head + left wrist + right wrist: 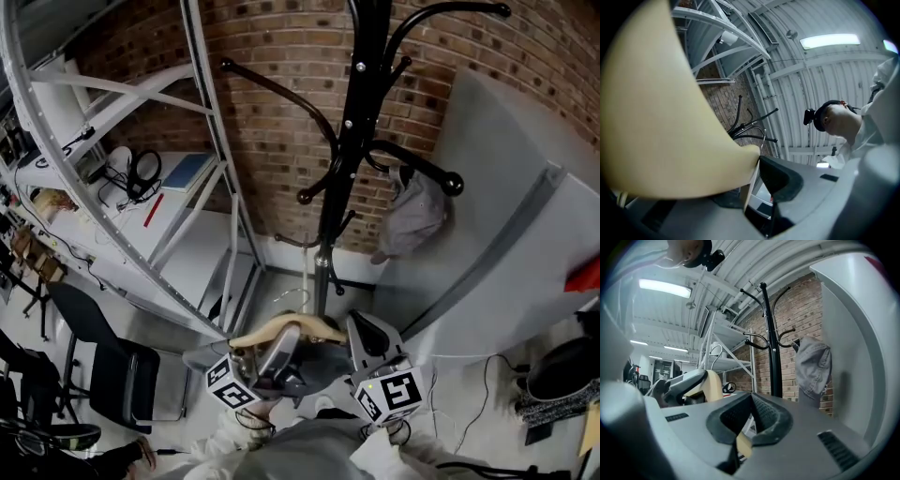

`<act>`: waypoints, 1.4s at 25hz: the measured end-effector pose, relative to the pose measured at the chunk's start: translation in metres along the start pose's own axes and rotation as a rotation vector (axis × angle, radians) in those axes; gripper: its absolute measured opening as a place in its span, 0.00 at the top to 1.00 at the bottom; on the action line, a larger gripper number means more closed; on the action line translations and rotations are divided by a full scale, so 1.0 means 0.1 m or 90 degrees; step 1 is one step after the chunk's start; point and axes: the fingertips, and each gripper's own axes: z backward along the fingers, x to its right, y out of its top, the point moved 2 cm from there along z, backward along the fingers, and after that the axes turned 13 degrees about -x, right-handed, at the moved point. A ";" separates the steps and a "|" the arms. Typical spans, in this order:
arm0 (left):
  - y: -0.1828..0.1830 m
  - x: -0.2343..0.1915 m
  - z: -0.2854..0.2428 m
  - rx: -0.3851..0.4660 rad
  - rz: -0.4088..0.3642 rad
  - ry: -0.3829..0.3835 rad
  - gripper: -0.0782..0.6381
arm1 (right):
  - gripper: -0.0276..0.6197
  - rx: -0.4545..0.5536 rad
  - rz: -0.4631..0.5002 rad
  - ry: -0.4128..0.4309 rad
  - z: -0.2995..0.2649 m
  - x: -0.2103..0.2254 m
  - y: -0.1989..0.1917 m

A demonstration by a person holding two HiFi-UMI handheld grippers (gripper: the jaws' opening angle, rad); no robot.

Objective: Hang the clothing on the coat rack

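The coat rack [366,84] stands before the brick wall [272,84], with a garment [417,216] on its right hook. Shelving [202,103] stands to its left, and a hanger [281,328] lies before its foot.

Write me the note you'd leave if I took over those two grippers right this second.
Left gripper: shut on one end of the hanger.
Right gripper: shut on its other end.
Rack: straight ahead, out of reach for now. A grey garment already hangs on its right hook.
Done: the hanger is held up between both grippers, facing the rack.
Left: carry it closer, hook it over a free rack arm, then open both grippers. I can't tell whether clothing is on the hanger.
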 end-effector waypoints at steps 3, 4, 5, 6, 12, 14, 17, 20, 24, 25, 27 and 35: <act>0.01 -0.09 -0.15 -0.001 0.001 -0.002 0.75 | 0.92 0.000 -0.001 -0.001 -0.07 0.17 0.04; 0.01 -0.11 -0.20 -0.002 0.001 -0.002 0.75 | 0.92 0.000 -0.001 -0.001 -0.09 0.22 0.06; 0.01 -0.13 -0.24 -0.002 0.001 -0.003 0.75 | 0.92 0.000 -0.001 0.000 -0.11 0.27 0.07; 0.01 -0.15 -0.29 -0.002 0.000 -0.003 0.75 | 0.92 0.001 -0.002 0.000 -0.13 0.32 0.07; 0.02 -0.22 -0.51 0.002 -0.011 -0.003 0.75 | 0.92 0.005 0.002 0.010 -0.16 0.52 0.12; 0.01 -0.24 -0.57 0.004 -0.013 -0.004 0.75 | 0.92 0.005 0.003 0.012 -0.15 0.58 0.12; 0.00 -0.28 -0.64 0.002 -0.009 -0.005 0.75 | 0.92 0.003 0.002 0.010 -0.15 0.65 0.14; 0.00 -0.32 -0.72 -0.002 0.003 -0.014 0.75 | 0.92 0.003 -0.002 -0.002 -0.16 0.74 0.15; 0.01 -0.41 -0.78 -0.007 0.015 -0.027 0.75 | 0.92 0.000 -0.005 -0.020 -0.19 0.81 0.15; 0.01 -0.44 -0.79 -0.010 0.019 -0.031 0.75 | 0.92 -0.002 -0.007 -0.026 -0.19 0.82 0.13; 0.01 -0.49 -0.81 -0.018 0.028 -0.040 0.75 | 0.92 -0.004 -0.012 -0.041 -0.21 0.84 0.11; 0.09 -0.63 -0.86 -0.052 0.053 -0.093 0.75 | 0.92 0.001 -0.021 -0.110 -0.29 0.82 0.14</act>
